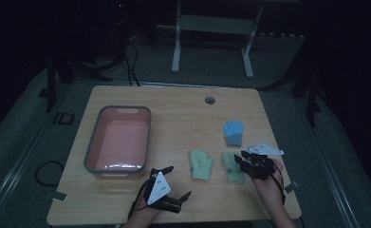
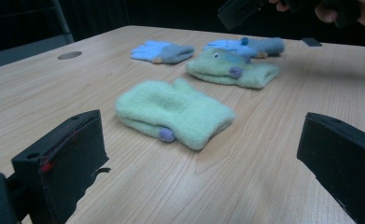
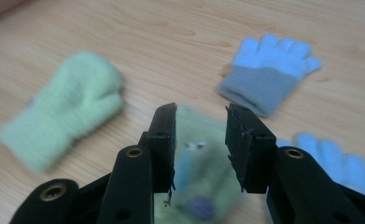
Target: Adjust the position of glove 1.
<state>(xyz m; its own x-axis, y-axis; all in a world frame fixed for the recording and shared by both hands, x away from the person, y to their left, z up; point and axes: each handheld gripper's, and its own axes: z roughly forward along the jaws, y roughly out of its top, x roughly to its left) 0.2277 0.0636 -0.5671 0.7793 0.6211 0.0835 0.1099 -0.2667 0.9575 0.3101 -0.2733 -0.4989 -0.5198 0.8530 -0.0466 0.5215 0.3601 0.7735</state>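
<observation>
We see the pink bin [image 1: 118,141] empty left of the right gripper [image 3: 200,144], released above the green mitten [image 3: 203,179].

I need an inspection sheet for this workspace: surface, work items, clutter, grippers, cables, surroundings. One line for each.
Surface: wooden table, round hole near far edge.
Job's things: plain green mitten; green mitten with face below the right gripper; blue glove; second blue glove; pink bin, grey rim, nothing seen inside.
Clutter: nothing seen.
Grippers: left gripper open, jaws wide apart, holding nothing; right gripper open above the face mitten, not pressing it.
Cables: black loop on the floor at left.
Surroundings: dark room, white frame legs behind table.
</observation>
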